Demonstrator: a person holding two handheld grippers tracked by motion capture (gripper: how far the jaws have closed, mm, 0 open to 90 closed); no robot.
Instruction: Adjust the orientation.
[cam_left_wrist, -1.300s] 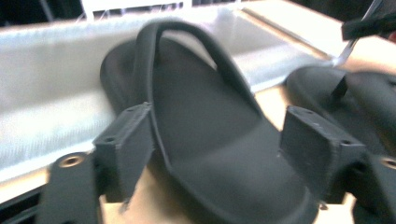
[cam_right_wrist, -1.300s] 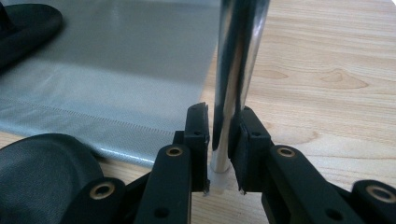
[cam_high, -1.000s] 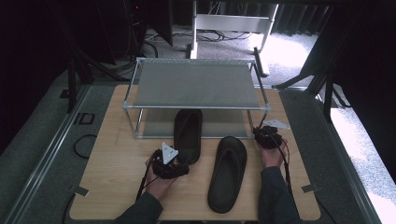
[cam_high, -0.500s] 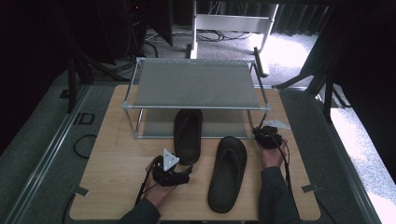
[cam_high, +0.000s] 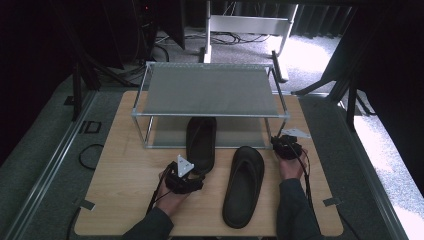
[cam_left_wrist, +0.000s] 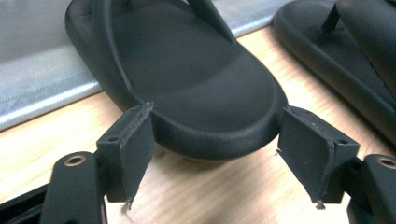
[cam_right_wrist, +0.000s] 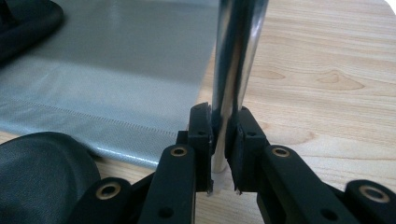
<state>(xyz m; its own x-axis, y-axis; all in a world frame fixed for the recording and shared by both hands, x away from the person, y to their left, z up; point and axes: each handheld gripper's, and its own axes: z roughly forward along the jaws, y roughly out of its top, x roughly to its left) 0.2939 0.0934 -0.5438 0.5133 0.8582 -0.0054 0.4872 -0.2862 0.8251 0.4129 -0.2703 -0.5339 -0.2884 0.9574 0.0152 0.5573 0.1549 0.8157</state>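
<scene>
While I read no writing anywhere, I counted two black sandals: my left claw (cam_left_wrist: 210, 154) was closing around one sandal's heel (cam_left_wrist: 205, 107), pads not yet pressing, my right claw (cam_right_wrist: 219, 140) clamped the rack's leg (cam_right_wrist: 236, 56).

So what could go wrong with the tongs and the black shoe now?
1. The left tongs have just been closing around the heel of the black slipper, but the pads sit only at its rounded edge, so it might slip out when lifted.
2. The second slipper lies close by and could get bumped.
3. The right tongs clamp the rack's metal leg; a tug there could shift the rack.
</scene>
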